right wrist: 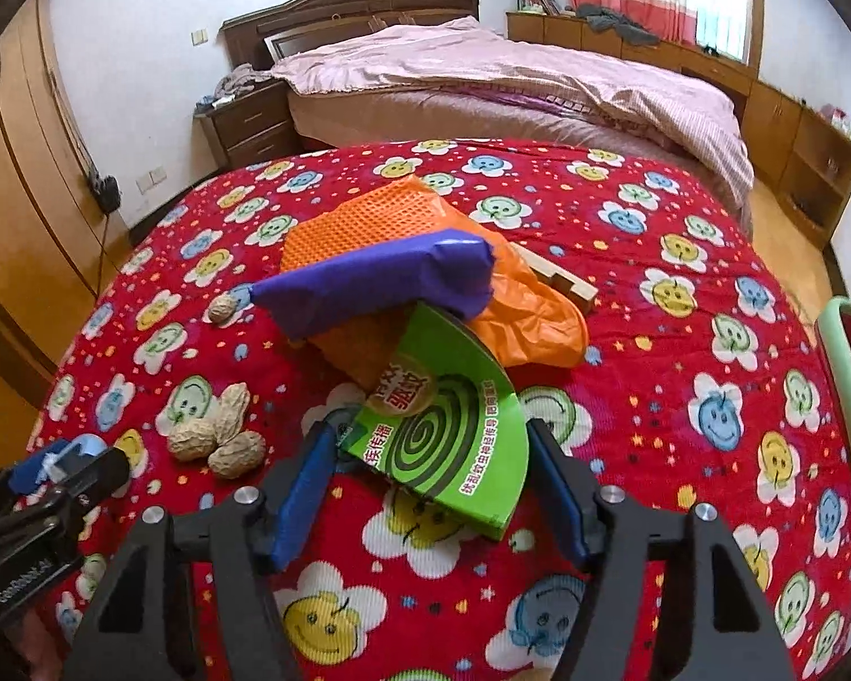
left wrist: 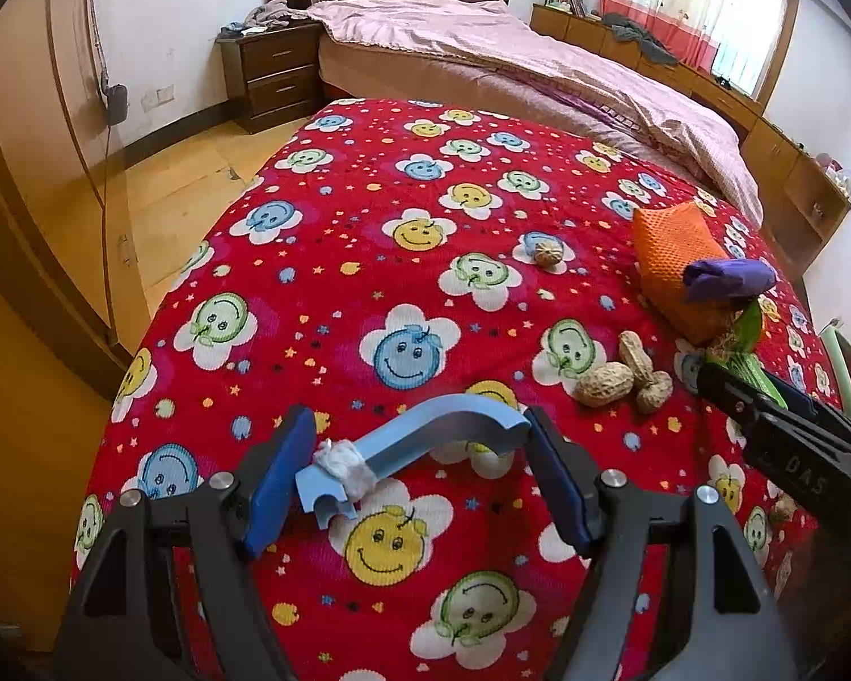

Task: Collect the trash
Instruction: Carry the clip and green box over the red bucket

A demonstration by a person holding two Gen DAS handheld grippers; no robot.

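Trash lies on a red smiley-flower cloth (left wrist: 335, 295). My left gripper (left wrist: 417, 419) is shut on a curved light-blue plastic piece (left wrist: 454, 417) with a white wad stuck to it. My right gripper (right wrist: 428, 432) is shut on a green mosquito-coil box (right wrist: 454, 431), its blue pads against the box's two sides. The box leans against an orange mesh bag (right wrist: 363, 215) under a purple wrapper (right wrist: 380, 278). Three peanuts (right wrist: 215, 437) lie left of the box and a walnut (right wrist: 221, 309) farther back. In the left wrist view the peanuts (left wrist: 624, 380) lie ahead to the right.
A wooden block (right wrist: 561, 281) lies behind the orange bag. A bed with pink bedding (right wrist: 482, 74) stands beyond the cloth, a dark nightstand (right wrist: 249, 119) to its left. A red seat with a green rim (right wrist: 845, 397) is at the right edge.
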